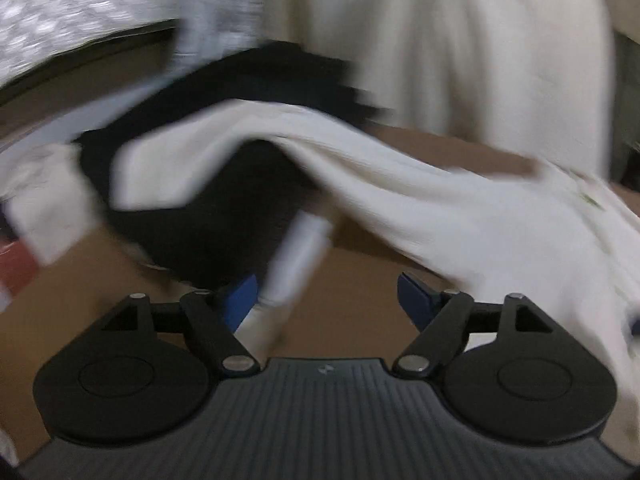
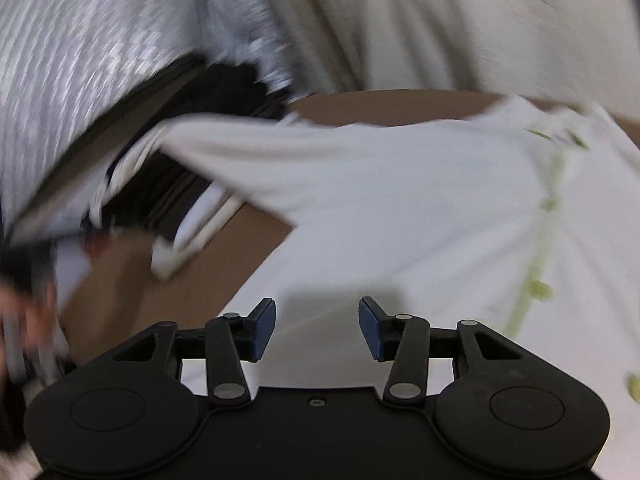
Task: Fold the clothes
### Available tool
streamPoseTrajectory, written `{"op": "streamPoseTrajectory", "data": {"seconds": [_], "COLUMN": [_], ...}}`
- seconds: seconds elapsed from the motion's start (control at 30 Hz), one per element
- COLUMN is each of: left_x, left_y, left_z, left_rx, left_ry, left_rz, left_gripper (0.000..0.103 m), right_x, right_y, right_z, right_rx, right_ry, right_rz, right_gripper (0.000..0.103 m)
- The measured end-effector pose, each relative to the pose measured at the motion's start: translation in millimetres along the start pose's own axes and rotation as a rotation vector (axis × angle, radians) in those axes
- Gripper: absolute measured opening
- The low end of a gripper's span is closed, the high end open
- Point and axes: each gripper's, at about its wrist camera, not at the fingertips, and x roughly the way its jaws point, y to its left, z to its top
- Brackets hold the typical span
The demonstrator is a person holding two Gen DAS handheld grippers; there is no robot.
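Both views are blurred by motion. A white garment (image 1: 460, 208) with small green marks lies spread over the brown table (image 1: 352, 320), one sleeve stretched left over a black garment (image 1: 224, 200). My left gripper (image 1: 326, 300) hangs open above bare table, nothing between its blue pads (image 1: 240, 300). In the right wrist view the same white garment (image 2: 400, 200) fills the middle, its green-dotted strip (image 2: 540, 264) at the right. My right gripper (image 2: 318, 328) stands open just above the white cloth, jaws apart and holding nothing.
A black-and-white heap of clothes (image 2: 152, 184) lies at the left on the table (image 2: 160, 288). A grey patterned cloth (image 2: 88, 48) and a pale cream cloth (image 2: 440, 20) hang behind. A blurred hand (image 2: 24, 320) shows at the left edge.
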Motion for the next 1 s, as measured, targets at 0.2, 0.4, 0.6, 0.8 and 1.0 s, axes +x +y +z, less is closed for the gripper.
{"op": "streamPoseTrajectory", "data": {"seconds": [0.2, 0.4, 0.6, 0.8, 1.0], "left_x": [37.0, 42.7, 25.5, 16.9, 3.2], "left_y": [-12.7, -57.6, -82.5, -78.0, -74.2], "left_z": [-42.2, -63.1, -91.4, -110.0, -101.6], "left_rx": [-0.089, 0.2, 0.209, 0.249, 0.224], "left_ry": [0.194, 0.297, 0.438, 0.469, 0.441], "left_rz": [-0.231, -0.213, -0.322, -0.23, -0.272], "left_gripper": [0.077, 0.077, 0.078, 0.078, 0.078], "right_x": [37.5, -0.7, -30.5, -47.1, -31.4], "right_y": [48.4, 62.5, 73.9, 109.6, 130.1], "right_z": [-61.5, -111.6, -127.6, -146.9, -167.2], "right_rx": [-0.23, -0.256, -0.269, -0.401, -0.533], "right_ry": [0.282, 0.465, 0.396, 0.31, 0.298], "right_rz": [0.048, 0.165, 0.175, 0.189, 0.065], "right_gripper": [0.052, 0.056, 0.057, 0.056, 0.035]}}
